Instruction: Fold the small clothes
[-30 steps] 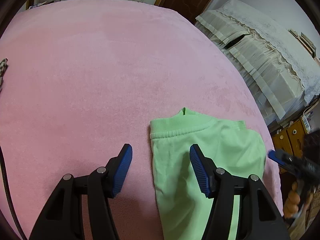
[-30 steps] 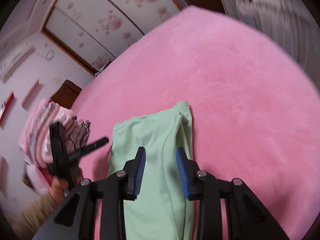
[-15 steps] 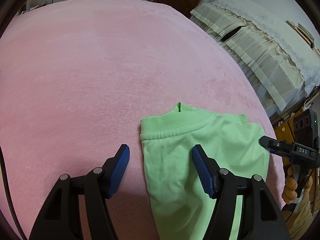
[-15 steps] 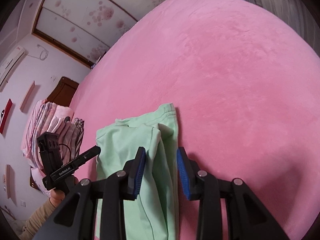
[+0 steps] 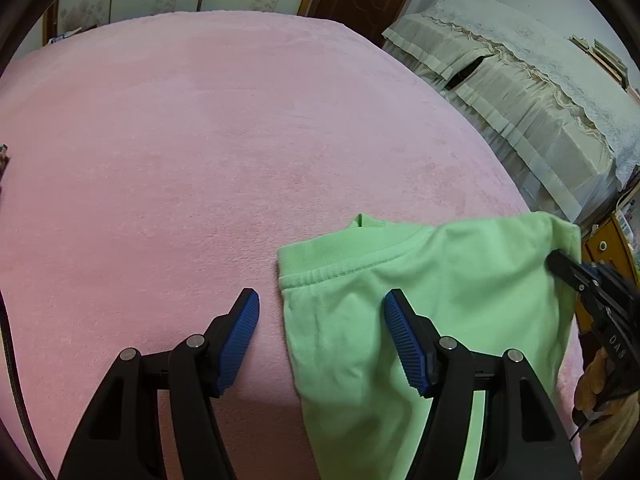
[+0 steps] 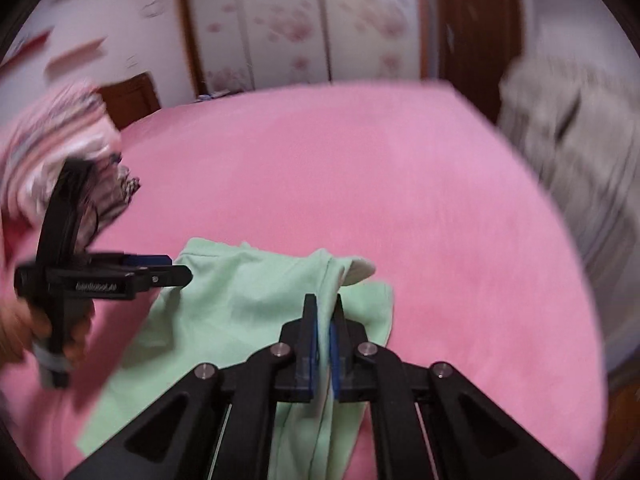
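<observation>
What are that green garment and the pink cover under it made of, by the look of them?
Green garment: probably a soft cotton-like knit, matte, with a ribbed, stitched band at its edge; it drapes limply where the right gripper pinches it. Pink cover: looks like plush fleece, with a short fuzzy nap and no sheen.

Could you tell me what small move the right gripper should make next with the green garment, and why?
Probably carry the pinched edge across toward the waistband side. The right gripper has its jaws shut on a raised fold of the light green cotton garment, while the left gripper hovers open over the waistband corner on the pink fleece blanket, ready to pin it.
</observation>
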A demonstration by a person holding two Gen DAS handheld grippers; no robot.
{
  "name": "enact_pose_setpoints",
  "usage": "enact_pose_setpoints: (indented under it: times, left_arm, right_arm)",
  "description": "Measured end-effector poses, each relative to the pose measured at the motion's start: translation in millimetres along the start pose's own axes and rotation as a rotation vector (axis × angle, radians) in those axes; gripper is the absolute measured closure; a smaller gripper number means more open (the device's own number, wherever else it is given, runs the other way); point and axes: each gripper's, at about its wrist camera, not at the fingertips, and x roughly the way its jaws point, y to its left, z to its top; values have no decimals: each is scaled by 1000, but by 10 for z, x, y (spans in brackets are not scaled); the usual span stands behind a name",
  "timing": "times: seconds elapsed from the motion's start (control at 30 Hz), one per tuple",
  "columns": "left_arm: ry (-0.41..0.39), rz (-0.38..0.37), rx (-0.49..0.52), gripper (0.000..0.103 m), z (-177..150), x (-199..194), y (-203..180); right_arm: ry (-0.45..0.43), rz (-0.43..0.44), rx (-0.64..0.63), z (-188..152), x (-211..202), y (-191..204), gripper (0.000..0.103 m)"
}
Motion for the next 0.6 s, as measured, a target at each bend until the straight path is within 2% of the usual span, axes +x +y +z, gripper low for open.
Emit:
enact_pose_setpoints:
  times: [0.1,0.2,0.23,0.3,0.4,0.53,0.6]
  left_arm:
    - [-10,26,3,38,-27,0,-6]
    - [-23,69,7,32,-31,3,11]
    - [-24,89,11,30,-36,9,22]
    - [-22,117,14,29,-30,27,43]
    - [-27,152,-4,29,-7,13,75]
    - [-134,170,-25,29,33,-238,54]
    - [-183,141,-35,29,50,-363,20]
  right_arm:
    - [41,-129,-62,-61,107,73,97]
    - [132,-235,-53,-159,290,1,83]
    - [164,-287,-46,-194,347,-55,80]
    - [196,-317,-14,-227,389,-144,78]
    - [172,-285,56,-194,284,-284,79]
    - [78,-163,157,-44,17,-356,79]
    - [55,-90,197,53,5,-315,79]
